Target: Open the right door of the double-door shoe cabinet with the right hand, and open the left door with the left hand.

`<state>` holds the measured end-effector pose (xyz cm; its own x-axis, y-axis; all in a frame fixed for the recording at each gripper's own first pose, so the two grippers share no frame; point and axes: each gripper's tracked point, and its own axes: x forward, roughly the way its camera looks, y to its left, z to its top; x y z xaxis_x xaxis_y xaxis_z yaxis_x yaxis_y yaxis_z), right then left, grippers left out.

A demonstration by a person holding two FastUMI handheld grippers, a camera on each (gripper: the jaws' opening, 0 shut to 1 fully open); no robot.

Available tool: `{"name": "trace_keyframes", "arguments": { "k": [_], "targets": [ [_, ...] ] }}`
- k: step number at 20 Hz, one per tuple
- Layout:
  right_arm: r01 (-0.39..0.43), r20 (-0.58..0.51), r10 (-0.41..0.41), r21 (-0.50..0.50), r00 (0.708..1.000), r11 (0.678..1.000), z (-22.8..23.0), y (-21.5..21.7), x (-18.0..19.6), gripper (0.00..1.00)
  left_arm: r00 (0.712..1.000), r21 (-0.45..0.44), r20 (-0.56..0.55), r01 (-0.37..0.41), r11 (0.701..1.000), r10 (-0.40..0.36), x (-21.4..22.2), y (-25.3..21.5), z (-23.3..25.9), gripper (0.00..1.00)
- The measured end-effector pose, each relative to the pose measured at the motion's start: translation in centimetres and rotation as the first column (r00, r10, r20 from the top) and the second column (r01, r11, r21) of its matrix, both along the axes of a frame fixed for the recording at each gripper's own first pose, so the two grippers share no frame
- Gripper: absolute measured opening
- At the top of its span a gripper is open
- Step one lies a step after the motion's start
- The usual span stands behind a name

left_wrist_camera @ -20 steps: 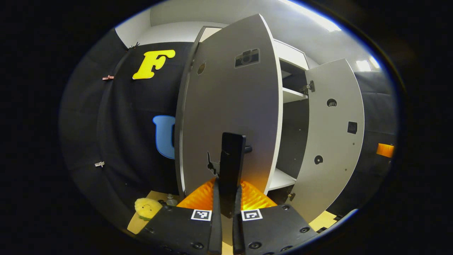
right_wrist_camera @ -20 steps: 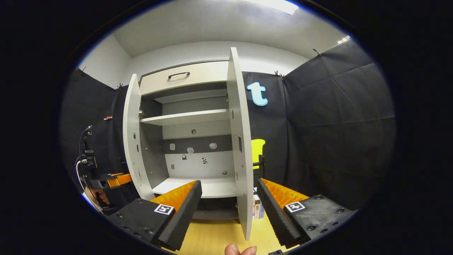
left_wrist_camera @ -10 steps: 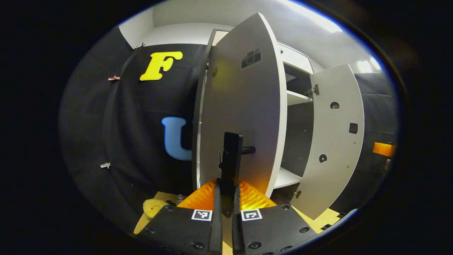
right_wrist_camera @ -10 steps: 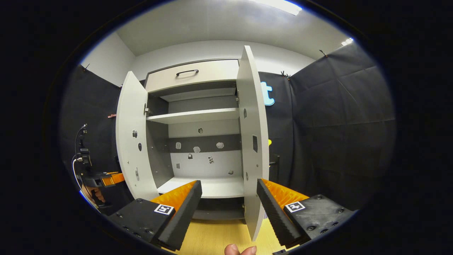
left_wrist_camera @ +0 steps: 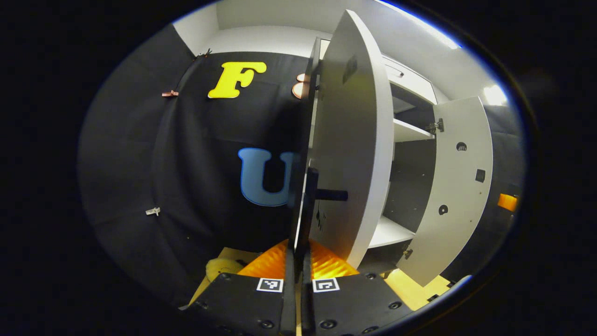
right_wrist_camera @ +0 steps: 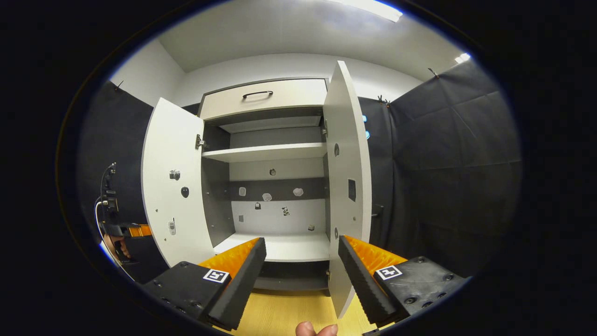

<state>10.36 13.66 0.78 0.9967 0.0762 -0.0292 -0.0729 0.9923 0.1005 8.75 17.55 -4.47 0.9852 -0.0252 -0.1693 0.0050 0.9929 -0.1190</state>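
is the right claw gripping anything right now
No: in the right gripper view the right claw is open, fingers spread wide, with the open cabinet beyond the gap between them.

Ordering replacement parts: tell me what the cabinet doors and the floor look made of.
Cabinet doors: likely laminated board, matte pale grey; flat faces, clean edges, drilled fitting holes. Floor: wood or wood-look laminate, light yellow, faint grain lines; which one, I cannot tell.
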Motion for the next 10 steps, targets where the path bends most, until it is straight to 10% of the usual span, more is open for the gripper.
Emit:
{"name": "trace_keyframes", "arguments": {
  "k": [10],
  "targets": [
    [0.019, -0.027, -0.018, 0.018, 0.999, 1.000, -0.8, -0.6, -0.2, 0.98, 0.998, 0.059, -0.004, -0.056, 0.997, 0.056, -1.1, 0.1, -0.2, 0.02]
  ]
}}
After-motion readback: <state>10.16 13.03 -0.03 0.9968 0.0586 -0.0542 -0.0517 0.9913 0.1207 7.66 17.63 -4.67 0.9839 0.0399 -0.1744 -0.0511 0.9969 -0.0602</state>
